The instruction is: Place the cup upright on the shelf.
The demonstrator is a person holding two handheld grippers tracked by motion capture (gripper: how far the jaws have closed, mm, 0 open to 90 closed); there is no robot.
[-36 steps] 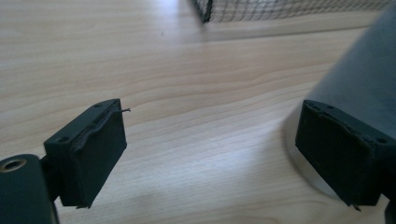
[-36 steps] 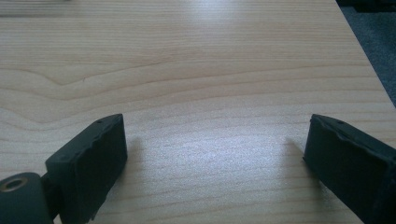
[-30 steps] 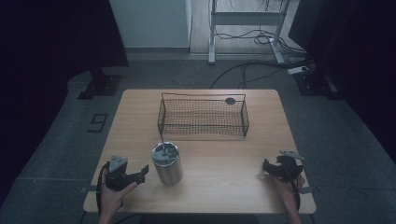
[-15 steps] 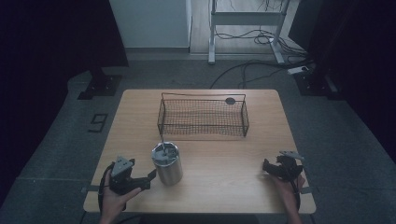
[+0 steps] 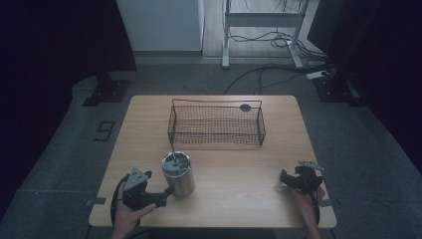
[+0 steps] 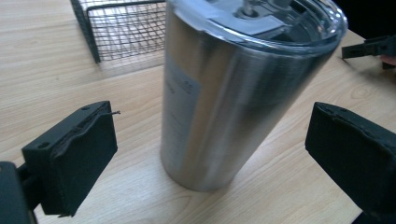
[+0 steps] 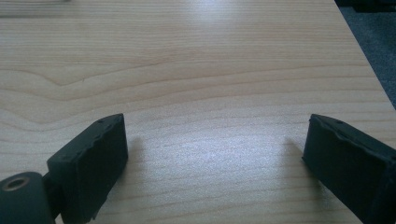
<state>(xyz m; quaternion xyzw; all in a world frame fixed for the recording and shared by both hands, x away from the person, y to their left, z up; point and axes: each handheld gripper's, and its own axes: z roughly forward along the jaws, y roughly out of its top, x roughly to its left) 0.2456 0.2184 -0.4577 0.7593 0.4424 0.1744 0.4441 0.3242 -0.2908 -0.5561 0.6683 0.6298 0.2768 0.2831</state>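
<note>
Now, high view: left gripper (image 5: 158,195) has closed in on the brushed-steel cylindrical tumbler (image 5: 177,174), near-left on the pale wooden table (image 5: 239,164); black wire basket (image 5: 216,124) beyond.

Left gripper view: jaws spread, flanking the tumbler, not touching; grasp likely next.

Right gripper view: right gripper (image 7: 215,158) spread, idle over bare wood.

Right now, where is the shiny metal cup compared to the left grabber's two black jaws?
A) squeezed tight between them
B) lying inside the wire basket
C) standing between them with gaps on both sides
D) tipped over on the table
C: in the left gripper view the metal cup stands upright on the table between the open jaws of the left gripper, with bare wood showing on each side of it.
</note>
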